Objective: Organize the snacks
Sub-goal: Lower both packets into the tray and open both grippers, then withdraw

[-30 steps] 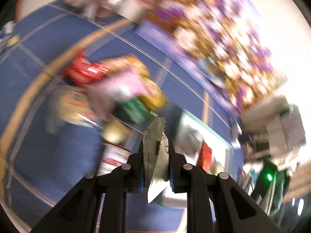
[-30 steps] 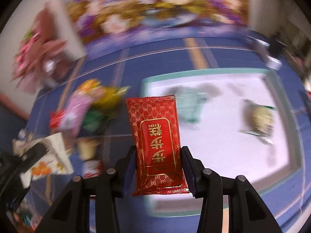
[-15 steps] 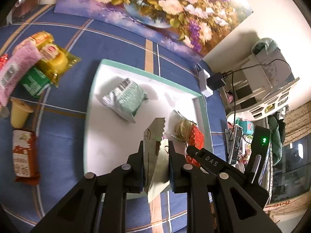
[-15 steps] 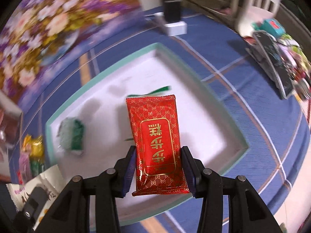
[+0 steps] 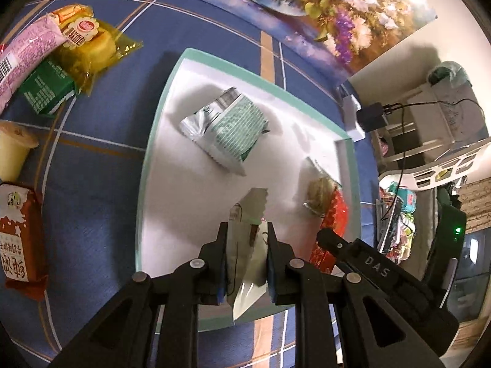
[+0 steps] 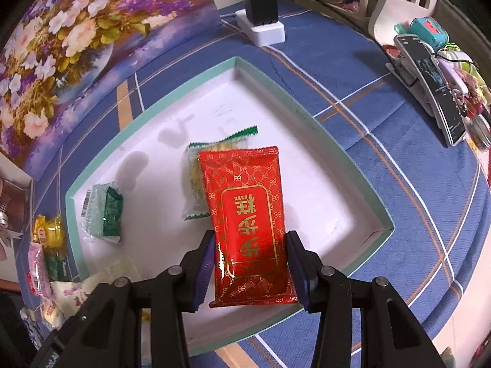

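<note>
Red packet (image 6: 248, 224) covers most of the clear green-edged snack (image 6: 202, 181) behind it. In the left view the right tool (image 5: 325, 236) hides the red packet's lower end; pink wrapper (image 5: 21, 58) cut off at the frame edge

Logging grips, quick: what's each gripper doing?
Left gripper: shut on white packet.
Right gripper: shut on red packet.

We read "DAS" on the right gripper (image 5: 376, 265) at four o'clock; the red packet (image 6: 248, 217) carries gold Chinese characters, seen upside down.
</note>
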`<state>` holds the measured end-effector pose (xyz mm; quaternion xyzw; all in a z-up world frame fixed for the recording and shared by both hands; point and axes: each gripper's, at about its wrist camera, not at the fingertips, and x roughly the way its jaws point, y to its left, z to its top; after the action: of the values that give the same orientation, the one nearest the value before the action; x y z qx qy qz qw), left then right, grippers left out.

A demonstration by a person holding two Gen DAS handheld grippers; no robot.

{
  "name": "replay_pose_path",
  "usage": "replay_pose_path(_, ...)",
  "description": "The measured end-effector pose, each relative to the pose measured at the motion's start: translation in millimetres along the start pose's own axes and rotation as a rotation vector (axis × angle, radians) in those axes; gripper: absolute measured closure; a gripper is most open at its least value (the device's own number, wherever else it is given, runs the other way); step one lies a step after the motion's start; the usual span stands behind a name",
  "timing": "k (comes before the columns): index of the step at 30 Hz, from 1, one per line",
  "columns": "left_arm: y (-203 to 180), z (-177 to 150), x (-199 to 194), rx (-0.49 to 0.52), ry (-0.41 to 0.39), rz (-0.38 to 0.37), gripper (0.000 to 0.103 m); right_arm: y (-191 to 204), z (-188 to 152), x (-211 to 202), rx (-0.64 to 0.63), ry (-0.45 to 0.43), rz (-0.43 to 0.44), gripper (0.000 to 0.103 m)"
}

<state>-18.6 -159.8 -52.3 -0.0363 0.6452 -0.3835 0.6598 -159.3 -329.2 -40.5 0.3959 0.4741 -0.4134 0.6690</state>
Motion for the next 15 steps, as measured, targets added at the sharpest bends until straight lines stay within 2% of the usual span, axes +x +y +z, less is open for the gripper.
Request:
replay_pose_path(4, -1, 0, -1, 0.009, 0.0, 0.027, 0.079, 3, -3, 1, -0.001, 0.012, 0.003, 0.055)
replay_pose_path(7, -2, 0, -4, 0.017, -0.006, 0.045, 0.06, 5, -6, 0, -0.005, 0.019, 0.008, 0.054)
replay_pose_path(10, -6, 1, -9, 0.031, -0.022, 0.052, 0.056, 8, -7, -2, -0.014, 0.017, 0.011, 0.053)
replay_pose_path(13, -8, 2, -15, 0.039, -0.04, 0.057, 0.044, 10, -6, -7, -0.022, 0.007, 0.021, 0.049)
replay_pose_path(15, -11, 3, -21, 0.048, -0.06, 0.074, 0.043, 11, -6, -11, -0.026, 0.0, 0.03, 0.041)
